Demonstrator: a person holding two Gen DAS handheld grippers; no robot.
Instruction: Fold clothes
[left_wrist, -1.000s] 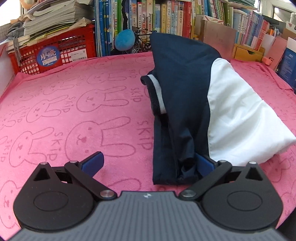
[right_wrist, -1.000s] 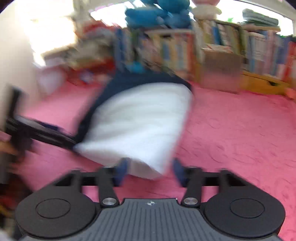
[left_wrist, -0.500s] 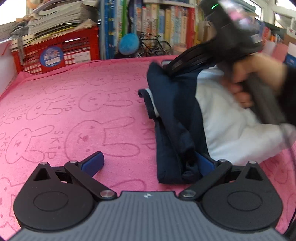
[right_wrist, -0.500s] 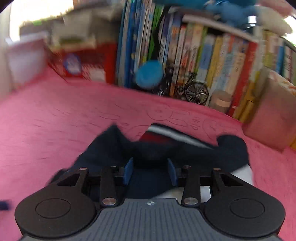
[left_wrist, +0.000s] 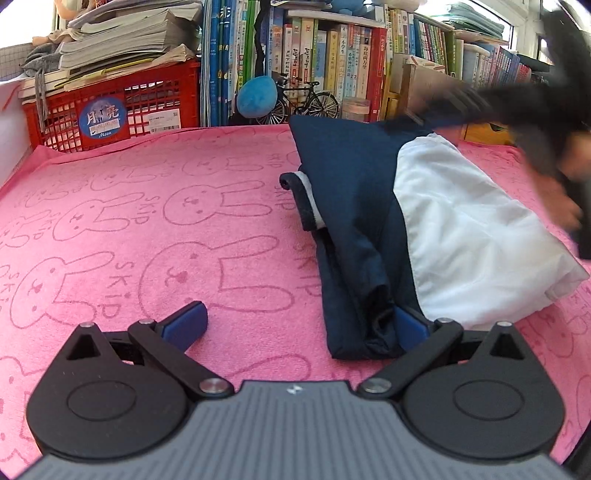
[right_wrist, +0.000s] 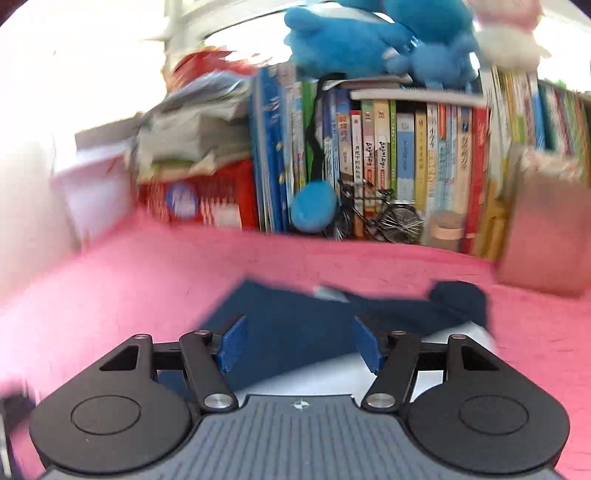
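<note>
Left gripper (left_wrist: 295, 325): the two blue fingers are spread wide. The left finger (left_wrist: 184, 325) rests on the bare pink towel (left_wrist: 147, 229); the right finger (left_wrist: 408, 326) touches the near end of the garment (left_wrist: 369, 221), at the seam between its navy and white sections. Nothing is clamped between them.

Right gripper (right_wrist: 299, 345): the two blue fingers are spread apart above the navy fabric (right_wrist: 295, 325), with no cloth pinched between them.

Item count: one garment, navy and white, folded into a long bundle lying on the towel; one towel with rabbit print; one red crate (left_wrist: 110, 107); one model bicycle (left_wrist: 306, 99); one small blue plush ball (left_wrist: 256, 96).

View differences: the left wrist view shows the full length of the garment, its white panel (left_wrist: 472, 236), and the right gripper with the holding hand (left_wrist: 554, 195), blurred, at the far right end of the garment. The right wrist view shows only the navy far end, plus blue plush toys (right_wrist: 369, 40) on top of the book row (right_wrist: 406, 155). The right wrist view is motion-blurred at its edges.
</note>
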